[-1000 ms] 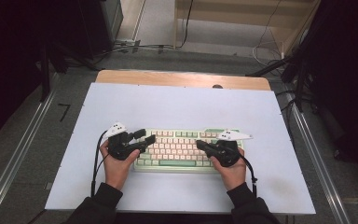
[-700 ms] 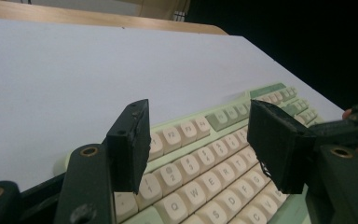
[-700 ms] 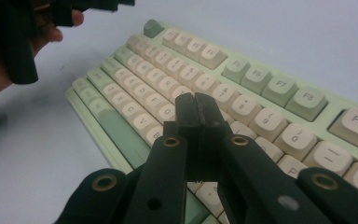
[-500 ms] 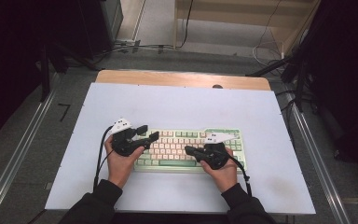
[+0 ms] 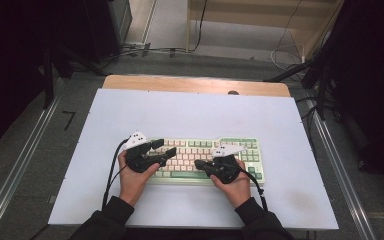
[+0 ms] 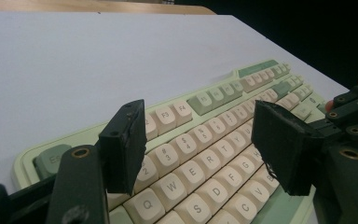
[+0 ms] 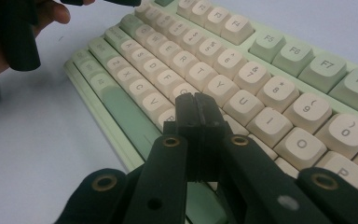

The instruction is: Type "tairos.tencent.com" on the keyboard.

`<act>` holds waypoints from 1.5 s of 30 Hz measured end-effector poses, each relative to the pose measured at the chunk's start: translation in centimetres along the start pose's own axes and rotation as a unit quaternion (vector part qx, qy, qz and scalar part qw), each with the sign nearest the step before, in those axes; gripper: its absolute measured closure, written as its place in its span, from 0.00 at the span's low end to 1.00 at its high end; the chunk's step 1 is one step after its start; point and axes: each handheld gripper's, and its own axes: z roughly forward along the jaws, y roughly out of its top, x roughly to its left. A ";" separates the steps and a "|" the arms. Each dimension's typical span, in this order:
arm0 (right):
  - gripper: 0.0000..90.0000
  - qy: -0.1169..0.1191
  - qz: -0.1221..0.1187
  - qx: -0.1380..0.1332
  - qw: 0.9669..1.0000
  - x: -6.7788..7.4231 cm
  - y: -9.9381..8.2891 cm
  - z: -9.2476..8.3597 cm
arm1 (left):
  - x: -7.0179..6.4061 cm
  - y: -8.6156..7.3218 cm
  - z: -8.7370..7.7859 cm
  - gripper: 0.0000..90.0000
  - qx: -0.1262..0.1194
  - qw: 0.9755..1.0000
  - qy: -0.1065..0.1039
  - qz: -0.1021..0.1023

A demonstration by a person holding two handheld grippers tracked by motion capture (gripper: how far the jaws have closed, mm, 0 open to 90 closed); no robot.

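1. The keyboard (image 5: 207, 159) lay flat on the white counter (image 5: 195, 112), near my edge of it, cream keys with green ones along the top row and sides.
2. My left gripper (image 5: 161, 151) hovered over the keyboard's left end, with my left hand (image 5: 132, 175) on the counter side of it.
3. Its fingers (image 6: 123, 144) stood apart and had just been opening wider; nothing sat between them, only the number and letter rows showing through the gap from above.
4. In the left gripper view the keys under that gap ran from the digits down to Q, W, E and S, D.
5. My right gripper (image 5: 200, 165) was low over the middle of the keyboard, with my right hand (image 5: 235, 182) behind it at the near edge.
6. Its fingers (image 7: 198, 116) were pressed together, pad to pad, holding nothing.
7. In the right gripper view their closed tip sat just over the letter keys, close by the long green bar; whether it touched a key, I could not tell.
8. The two grippers stood near each other, apart, both angled toward the middle of the keyboard.
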 end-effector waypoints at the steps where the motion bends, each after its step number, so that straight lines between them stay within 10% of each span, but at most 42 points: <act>1: 0.98 0.000 0.000 0.000 1.000 0.0 0.0 0.0 | 0.0 0.0 0.0 0.39 0.001 1.000 0.002 0.002; 21: 0.98 -0.009 -0.006 0.018 1.000 0.1 -0.2 1.0 | -0.3 -0.4 0.1 0.39 0.005 1.000 -0.009 0.005; 28: 0.97 -0.010 0.005 -0.034 0.999 -0.3 0.4 -1.1 | -0.2 -0.4 0.2 0.40 0.005 1.000 -0.008 0.004; 38: 0.50 -0.044 0.043 -0.055 0.997 -1.6 0.1 -2.2 | -0.3 -0.3 0.3 0.40 0.005 1.000 -0.010 0.004; 45: 0.42 -0.065 0.069 -0.073 0.993 -2.5 -0.2 -3.2 | -0.4 -0.3 0.5 0.41 0.007 1.000 -0.012 0.006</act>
